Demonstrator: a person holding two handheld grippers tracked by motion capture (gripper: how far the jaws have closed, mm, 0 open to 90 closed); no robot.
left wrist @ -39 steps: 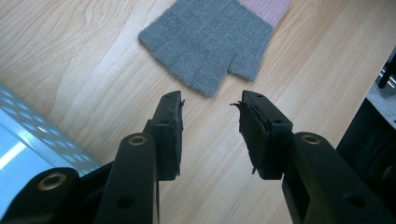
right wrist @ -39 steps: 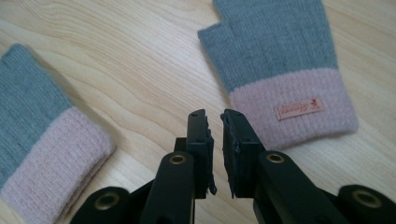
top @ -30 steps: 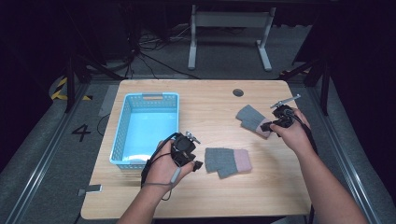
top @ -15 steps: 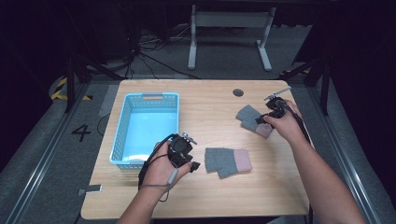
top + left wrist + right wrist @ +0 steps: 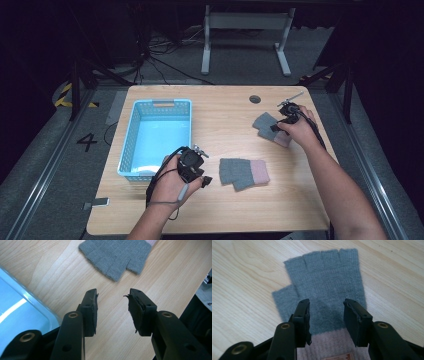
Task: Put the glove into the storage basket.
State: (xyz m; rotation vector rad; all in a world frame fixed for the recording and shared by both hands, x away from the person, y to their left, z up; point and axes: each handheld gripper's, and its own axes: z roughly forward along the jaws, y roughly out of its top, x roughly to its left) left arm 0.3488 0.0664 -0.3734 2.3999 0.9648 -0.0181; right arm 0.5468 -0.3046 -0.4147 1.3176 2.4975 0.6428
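Dark floor and cables ring the wooden tabletop (image 5: 225, 105), where the right gripper (image 5: 325, 315), jaws just spreading, hovers over one glove (image 5: 324, 290) near the right edge, while the left gripper (image 5: 112, 307) waits open beside the other glove (image 5: 244, 172) near the front edge.

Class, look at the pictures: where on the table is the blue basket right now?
In the high view the blue basket sits on the table's left half, just beyond the left gripper.

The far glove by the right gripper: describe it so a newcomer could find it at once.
On the wooden table, look right of the blue basket toward the right edge. There the far glove lies, grey and fingerless with a pink cuff, under the right gripper's open jaws; its twin lies nearer the person.
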